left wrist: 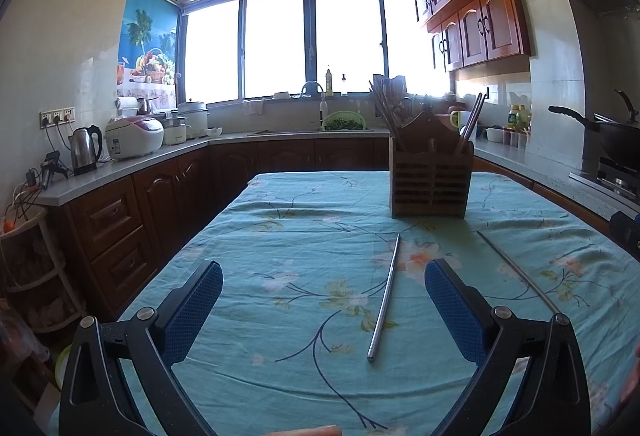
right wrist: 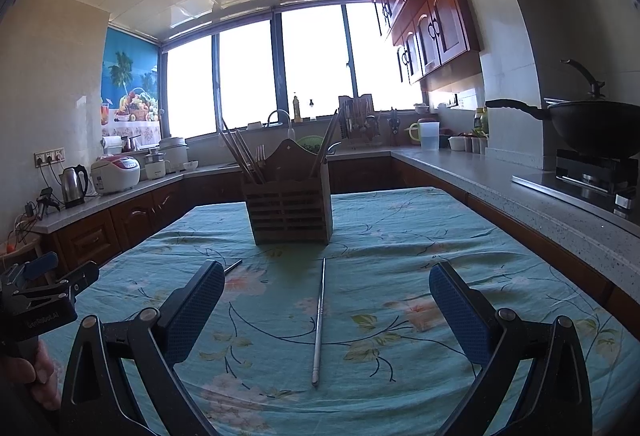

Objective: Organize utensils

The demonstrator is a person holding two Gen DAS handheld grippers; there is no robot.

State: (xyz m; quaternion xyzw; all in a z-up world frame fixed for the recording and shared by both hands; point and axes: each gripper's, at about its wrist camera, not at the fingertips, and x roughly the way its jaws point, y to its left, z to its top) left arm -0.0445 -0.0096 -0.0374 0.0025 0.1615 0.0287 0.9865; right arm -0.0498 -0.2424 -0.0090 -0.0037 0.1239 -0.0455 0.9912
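A wooden utensil holder [left wrist: 430, 180] stands upright on the floral teal tablecloth [left wrist: 280, 236], with chopsticks and a fork sticking out of its compartments. Two metal chopsticks lie flat in front of it. One chopstick [left wrist: 384, 296] rests between the fingers of my open left gripper [left wrist: 324, 272], nearer the right finger. The other chopstick [left wrist: 516, 272] lies outside it to the right. In the right wrist view, that second chopstick [right wrist: 319, 320] sits centred under my open right gripper [right wrist: 327, 270], short of the holder [right wrist: 288, 196]. Neither gripper holds anything.
Counters wrap around the table: a kettle [left wrist: 85, 150] and a rice cooker [left wrist: 134, 142] on the left, a sink below the window, a wok [right wrist: 592, 128] on the stove at right. A hand [right wrist: 36, 368] grips the left tool's handle.
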